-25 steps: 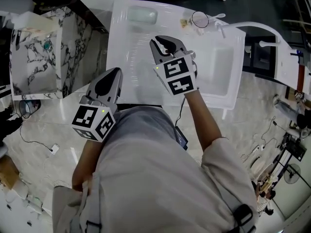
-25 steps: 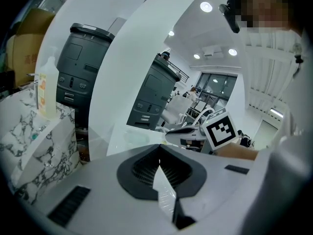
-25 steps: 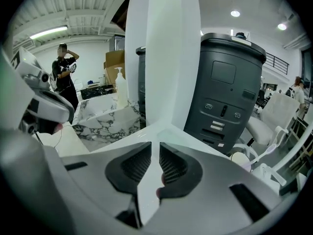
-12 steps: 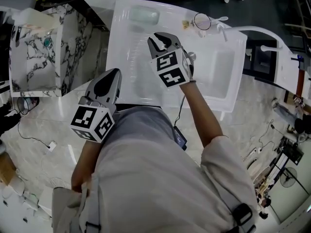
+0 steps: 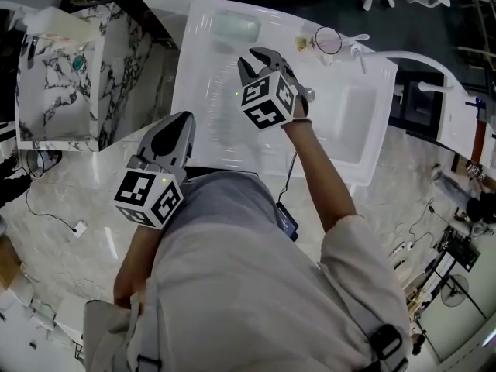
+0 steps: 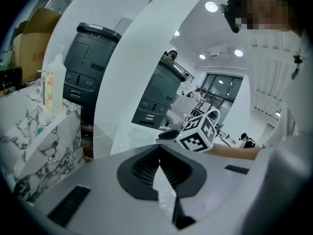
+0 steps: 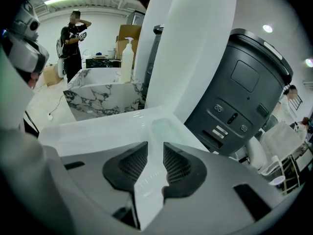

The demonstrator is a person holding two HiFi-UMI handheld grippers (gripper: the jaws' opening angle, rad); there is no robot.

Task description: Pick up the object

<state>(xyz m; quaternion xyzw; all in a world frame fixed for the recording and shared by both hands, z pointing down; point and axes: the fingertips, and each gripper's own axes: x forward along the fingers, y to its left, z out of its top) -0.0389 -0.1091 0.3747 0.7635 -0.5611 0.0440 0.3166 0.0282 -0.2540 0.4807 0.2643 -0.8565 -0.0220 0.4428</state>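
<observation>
A pale green rounded bar (image 5: 233, 27) lies near the far edge of the white table (image 5: 203, 107); in the right gripper view this bar (image 7: 168, 129) sits just beyond the jaws. My right gripper (image 5: 260, 58) hovers over the table short of the bar, its jaws opening with nothing between them. In its own view the right gripper (image 7: 155, 150) shows only bare white surface through the gap. My left gripper (image 5: 183, 118) stays back at the table's near edge, shut and empty. In its own view the left gripper (image 6: 160, 153) has its tips touching.
A round glass (image 5: 328, 39), a white spoon (image 5: 355, 37) and a small yellowish scrap (image 5: 298, 42) lie at the far right of the table. A recessed basin (image 5: 353, 119) is on the right. A marble-patterned box (image 5: 71, 76) stands to the left.
My right gripper has shifted a little farther out and left over the table and turned at the wrist, with its jaws spreading. The left gripper has stayed put.
</observation>
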